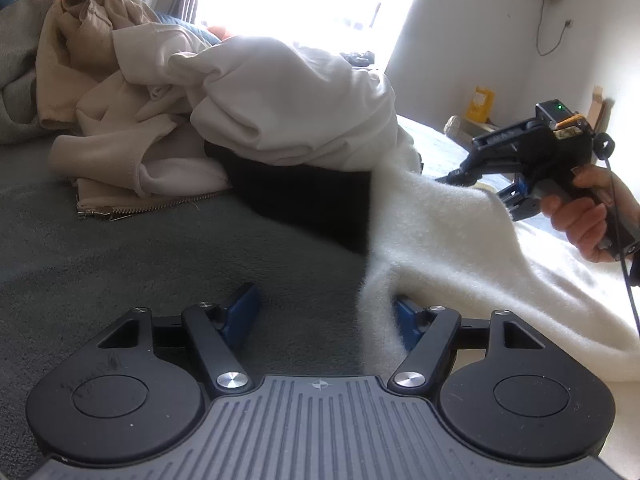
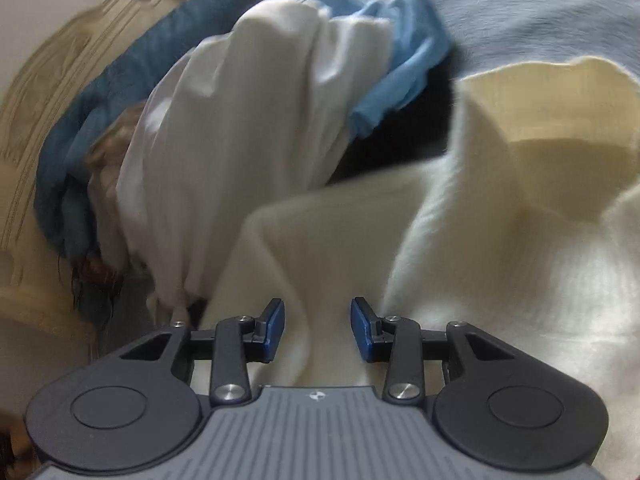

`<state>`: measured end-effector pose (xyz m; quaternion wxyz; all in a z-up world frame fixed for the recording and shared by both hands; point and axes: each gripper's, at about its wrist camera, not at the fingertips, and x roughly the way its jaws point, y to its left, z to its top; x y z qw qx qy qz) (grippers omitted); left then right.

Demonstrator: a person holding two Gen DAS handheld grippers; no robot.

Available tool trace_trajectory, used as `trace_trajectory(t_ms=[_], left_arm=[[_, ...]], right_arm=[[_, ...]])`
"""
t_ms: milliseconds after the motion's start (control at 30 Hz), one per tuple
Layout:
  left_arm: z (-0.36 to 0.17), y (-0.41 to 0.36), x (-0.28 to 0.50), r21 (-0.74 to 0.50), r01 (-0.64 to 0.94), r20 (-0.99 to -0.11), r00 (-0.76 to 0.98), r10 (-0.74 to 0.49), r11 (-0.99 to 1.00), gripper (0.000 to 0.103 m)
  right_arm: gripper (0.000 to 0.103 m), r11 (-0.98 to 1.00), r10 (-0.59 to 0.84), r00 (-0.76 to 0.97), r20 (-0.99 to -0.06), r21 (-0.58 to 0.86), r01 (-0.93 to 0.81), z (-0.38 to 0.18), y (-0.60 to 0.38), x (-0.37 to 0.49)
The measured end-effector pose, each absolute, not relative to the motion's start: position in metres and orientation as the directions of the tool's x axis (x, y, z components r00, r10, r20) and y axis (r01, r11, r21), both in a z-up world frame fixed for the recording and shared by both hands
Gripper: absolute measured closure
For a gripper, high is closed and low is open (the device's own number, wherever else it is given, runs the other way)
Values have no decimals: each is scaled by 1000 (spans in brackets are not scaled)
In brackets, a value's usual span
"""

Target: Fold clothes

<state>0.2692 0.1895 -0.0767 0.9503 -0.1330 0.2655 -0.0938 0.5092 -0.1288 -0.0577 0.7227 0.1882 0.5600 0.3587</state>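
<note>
A white fuzzy garment (image 1: 460, 236) lies spread over the bed at the right of the left wrist view. Its edge drapes across the right finger of my left gripper (image 1: 324, 316), which is open and low over the bed cover, pressing on nothing. My right gripper (image 1: 452, 178) hovers over the far part of that garment, held by a hand (image 1: 584, 212). The right wrist view shows the right gripper (image 2: 320, 328) open. A raised fold of the fuzzy garment (image 2: 460, 240) runs between its blue pads (image 2: 276, 326), and they do not pinch it.
A heap of clothes sits behind: a white sweatshirt (image 1: 280, 100), a beige zipped garment (image 1: 100, 92), a black piece (image 1: 304, 196). A blue cloth (image 2: 400, 60) and a white sweatshirt (image 2: 240, 120) lie ahead of the right gripper. A grey-green bed cover (image 1: 120, 248) fills the left. A headboard (image 2: 48, 100) stands beyond.
</note>
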Motion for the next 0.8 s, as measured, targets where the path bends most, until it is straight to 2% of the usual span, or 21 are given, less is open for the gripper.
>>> trace_trajectory(t_ms=[100,267,300,333,400,567,700,800], left_arm=[[-77,191,269,-312,109,-475,842,-255,944,32],[-77,192,269,-320,111,-470,844,-259,941,32],[-77,192,269,-320,111,-469,844,-259,941,32],[-78,192,269,-320,111,-468,845,-260,941,32],[-78,192,268,-321,112,-467,845,-260,941,32],[-77,193,267,-328,109,-462,848,-261,938,33],[-76,195,267,-338,104,-458,850,-259,936,37],[-77,196,267,-346,103,-455,851,-263,933,41]], right_arm=[[63,624,747,-8,-665,705,-336,-61,-122,499],[66,626,753,24,-658,705,-334,-62,-123,487],[74,632,750,48,-659,694,-346,-61,-122,483],[86,641,744,86,-663,671,-371,-58,-122,477],[93,649,742,161,-651,636,-417,-49,-121,467],[94,622,775,314,-548,579,-527,-24,-119,455],[95,590,800,360,-479,524,-614,-15,-106,455],[95,598,788,363,-498,479,-643,-20,-88,461]])
